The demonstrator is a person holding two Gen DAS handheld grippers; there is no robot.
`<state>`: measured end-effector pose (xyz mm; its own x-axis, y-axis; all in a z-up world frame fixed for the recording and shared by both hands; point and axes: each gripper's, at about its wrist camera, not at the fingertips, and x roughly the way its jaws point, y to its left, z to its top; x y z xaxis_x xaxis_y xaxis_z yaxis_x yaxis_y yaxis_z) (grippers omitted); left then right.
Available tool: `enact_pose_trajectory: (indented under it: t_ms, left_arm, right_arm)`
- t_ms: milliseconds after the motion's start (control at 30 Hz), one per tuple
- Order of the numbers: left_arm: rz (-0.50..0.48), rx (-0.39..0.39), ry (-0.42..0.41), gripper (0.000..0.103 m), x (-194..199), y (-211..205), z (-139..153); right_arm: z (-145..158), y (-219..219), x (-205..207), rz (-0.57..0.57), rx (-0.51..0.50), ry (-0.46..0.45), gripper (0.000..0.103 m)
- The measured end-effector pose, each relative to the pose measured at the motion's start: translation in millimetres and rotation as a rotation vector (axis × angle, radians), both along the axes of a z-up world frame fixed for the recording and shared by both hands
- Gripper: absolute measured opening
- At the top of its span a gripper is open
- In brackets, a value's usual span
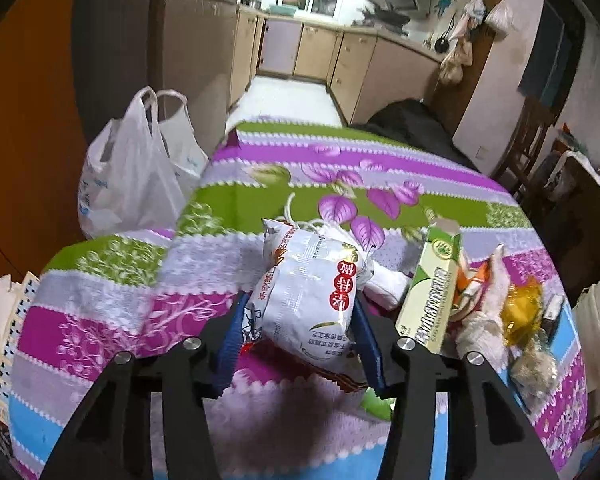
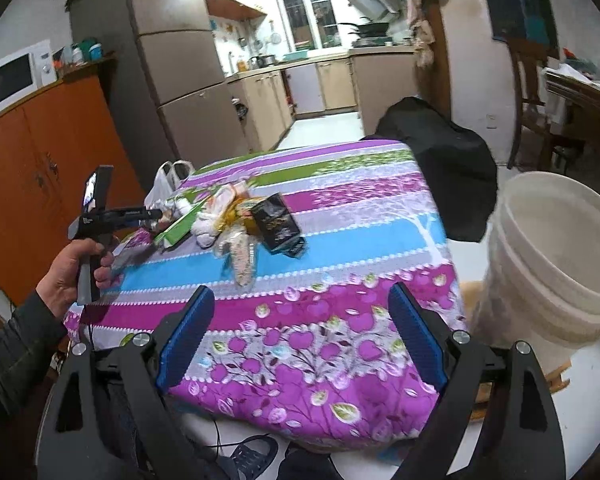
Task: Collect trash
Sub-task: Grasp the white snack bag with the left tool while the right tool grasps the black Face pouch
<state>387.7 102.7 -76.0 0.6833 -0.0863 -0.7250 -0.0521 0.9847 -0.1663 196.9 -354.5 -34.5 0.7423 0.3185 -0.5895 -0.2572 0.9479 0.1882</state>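
Kitchen lay behind; floral tablecloth (image 2: pixel 340 240) carried the trash pile. White bucket (image 2: pixel 556 264) at right edge sat empty as far as visible, its right side cut off. Left gripper (image 1: pixel 300 332) clenched a white snack bag (image 1: pixel 308 292), green box (image 1: pixel 432 292) just right. Right gripper (image 2: pixel 300 340) was released, holding nothing. Far-left plastic bags (image 1: pixel 132 172): contents unclear.

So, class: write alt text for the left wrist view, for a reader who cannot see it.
The left gripper clamps its blue pads on a white snack bag with red print, on a floral tablecloth. Right of it lie a green carton and crumpled wrappers; a white plastic bag stands beyond the table's left edge.
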Motion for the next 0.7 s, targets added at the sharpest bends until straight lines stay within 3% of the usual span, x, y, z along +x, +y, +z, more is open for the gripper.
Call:
enact_pose_trajectory:
  t_ms: [200, 300, 467, 600, 700]
  left_arm:
    - [-0.012, -0.025, -0.085, 0.050, -38.1, 4.3, 25.9]
    - [-0.046, -0.036, -0.099, 0.050, -48.6, -5.4, 32.2]
    - [-0.093, -0.048, -0.109, 0.050, -54.0, -22.5, 36.3]
    - [-0.116, -0.049, -0.110, 0.050, -52.6, -30.7, 37.2]
    - [-0.125, -0.057, -0.111, 0.050, -50.9, -36.0, 37.4]
  right_arm:
    - [-11.7, 23.1, 47.5, 0.094, 0.006, 0.039, 0.080]
    - [-23.8, 37.8, 88.8, 0.107, -0.054, 0.066, 0.076]
    - [-44.6, 65.1, 152.0, 0.145, -0.159, 0.118, 0.076]
    - [-58.9, 70.8, 181.5, 0.139, -0.189, 0.163, 0.076]
    - [-69.4, 70.2, 193.5, 0.133, -0.193, 0.199, 0.070]
